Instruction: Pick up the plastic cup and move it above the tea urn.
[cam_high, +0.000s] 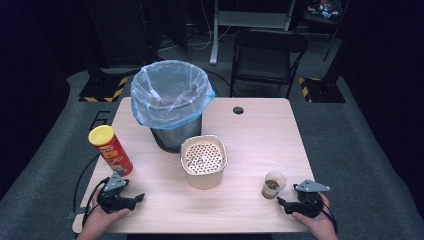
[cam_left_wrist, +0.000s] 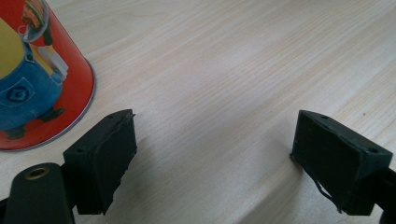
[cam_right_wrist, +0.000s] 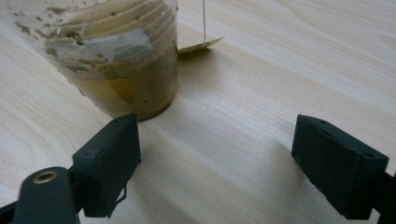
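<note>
The right claw (cam_high: 281, 202) is held with its jaws apart and empty, just beside the small clear plastic cup of murky brown liquid (cam_high: 273, 184) standing near the right front edge of the pale wooden bench (cam_high: 260, 140). The left claw (cam_high: 140, 197) is likewise spread wide, by the tall red crisp tube with a yellow lid (cam_high: 111, 150). The cup is judged thin, easily crushed and apt to spill, so it would best be taken gently at mid-wall and kept upright.

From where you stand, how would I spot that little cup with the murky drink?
Start at the bin lined with a blue bag, then come toward the table's near right corner. The small clear cup stands there, holding brownish liquid and a tea bag.
</note>
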